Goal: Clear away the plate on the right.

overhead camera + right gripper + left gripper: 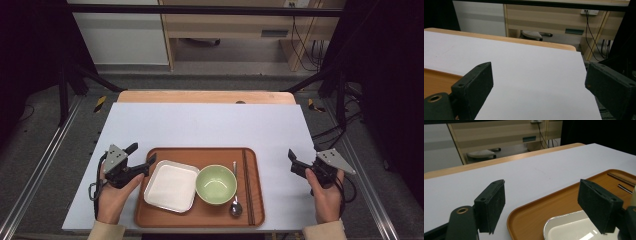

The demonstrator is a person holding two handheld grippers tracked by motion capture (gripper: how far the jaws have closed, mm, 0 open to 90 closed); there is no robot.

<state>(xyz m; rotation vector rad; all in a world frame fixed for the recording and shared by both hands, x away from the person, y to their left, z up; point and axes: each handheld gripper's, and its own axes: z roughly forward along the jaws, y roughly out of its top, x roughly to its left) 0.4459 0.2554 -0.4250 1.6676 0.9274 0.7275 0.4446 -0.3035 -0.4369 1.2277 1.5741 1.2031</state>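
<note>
white square dish point(171, 186), shallow with a silvery rim, on the orange tray point(150, 210); left gripper point(142, 157) jaws apart, empty, just left of it.

Tray point(200, 212) centred at table's point(210, 122) near edge.
On tray, left to right: square dish point(171, 186), bowl point(216, 184), spoon point(235, 200), chopsticks point(247, 185). Left gripper point(141, 154) over tray's left edge; right gripper point(291, 159) well right of tray.

text: none legible | labels: none | far furniture: perhaps too blurred
</note>
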